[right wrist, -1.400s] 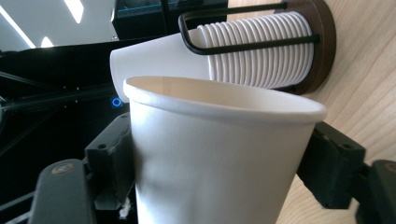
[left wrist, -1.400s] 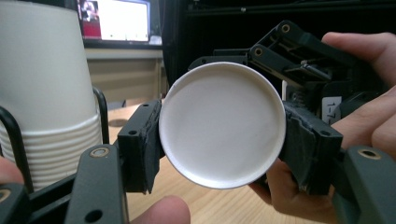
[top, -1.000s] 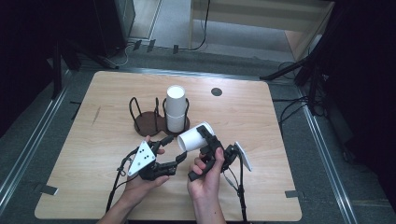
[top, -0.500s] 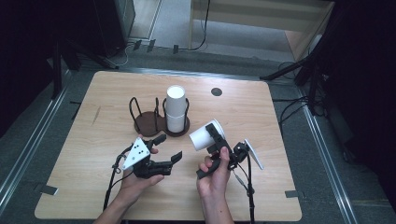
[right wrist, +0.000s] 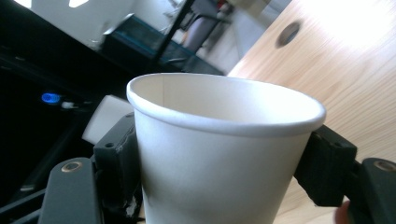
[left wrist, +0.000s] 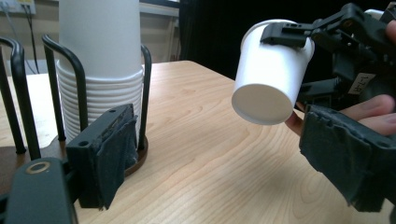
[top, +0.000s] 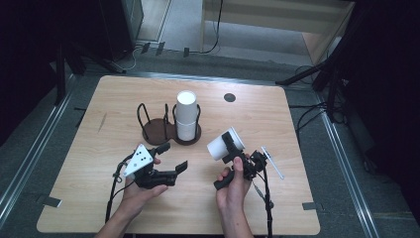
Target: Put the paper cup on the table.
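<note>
White paper cup (top: 225,144) sits pinched between our right gripper (top: 233,154) jaws, tilted, seemingly clear of the table (top: 297,198), while our left gripper (top: 173,157) has just been opening, empty.

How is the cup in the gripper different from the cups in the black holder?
The single cup is alone and tilted off the table, clamped in the right gripper; the stack of cups stands upright and nested inside the black wire holder on the table. Both are plain white paper.
</note>
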A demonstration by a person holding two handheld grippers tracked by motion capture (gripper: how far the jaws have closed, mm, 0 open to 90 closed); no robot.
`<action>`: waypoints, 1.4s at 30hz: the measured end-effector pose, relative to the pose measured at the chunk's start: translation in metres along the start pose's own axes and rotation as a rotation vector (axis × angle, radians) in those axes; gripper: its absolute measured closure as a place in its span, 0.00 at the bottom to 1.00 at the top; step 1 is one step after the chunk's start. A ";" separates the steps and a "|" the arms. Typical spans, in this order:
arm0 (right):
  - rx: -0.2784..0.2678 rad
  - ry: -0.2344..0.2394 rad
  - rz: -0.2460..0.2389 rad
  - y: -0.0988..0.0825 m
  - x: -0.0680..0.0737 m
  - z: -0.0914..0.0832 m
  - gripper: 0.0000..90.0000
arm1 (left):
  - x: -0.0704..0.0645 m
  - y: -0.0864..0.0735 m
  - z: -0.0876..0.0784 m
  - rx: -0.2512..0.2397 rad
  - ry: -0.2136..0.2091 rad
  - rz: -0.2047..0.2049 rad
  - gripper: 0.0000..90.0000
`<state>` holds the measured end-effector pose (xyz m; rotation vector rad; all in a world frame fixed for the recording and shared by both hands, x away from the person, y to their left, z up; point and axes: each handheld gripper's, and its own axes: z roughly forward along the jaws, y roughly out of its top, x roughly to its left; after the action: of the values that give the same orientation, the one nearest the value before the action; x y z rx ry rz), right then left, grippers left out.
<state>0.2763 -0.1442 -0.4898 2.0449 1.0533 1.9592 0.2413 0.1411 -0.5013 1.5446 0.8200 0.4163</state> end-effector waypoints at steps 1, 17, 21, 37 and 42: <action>0.004 0.007 -0.013 0.001 -0.001 0.000 0.29 | 0.001 0.000 -0.001 0.004 -0.005 -0.003 0.11; -0.029 -0.032 -0.244 0.010 -0.003 -0.001 0.29 | 0.022 -0.001 -0.026 0.094 0.021 -0.051 0.00; -0.040 -0.045 -0.322 0.010 -0.002 0.001 0.29 | 0.031 -0.004 -0.036 0.094 0.056 -0.065 0.00; -0.068 -0.059 -0.531 0.011 0.003 0.008 0.29 | 0.061 -0.022 -0.079 0.111 0.157 -0.065 0.00; -0.074 -0.066 -0.590 0.012 0.004 0.012 0.29 | 0.073 -0.028 -0.092 0.114 0.195 -0.073 0.00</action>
<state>0.2914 -0.1465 -0.4820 1.5095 1.3484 1.5852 0.2201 0.2568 -0.5278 1.5902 1.0645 0.4788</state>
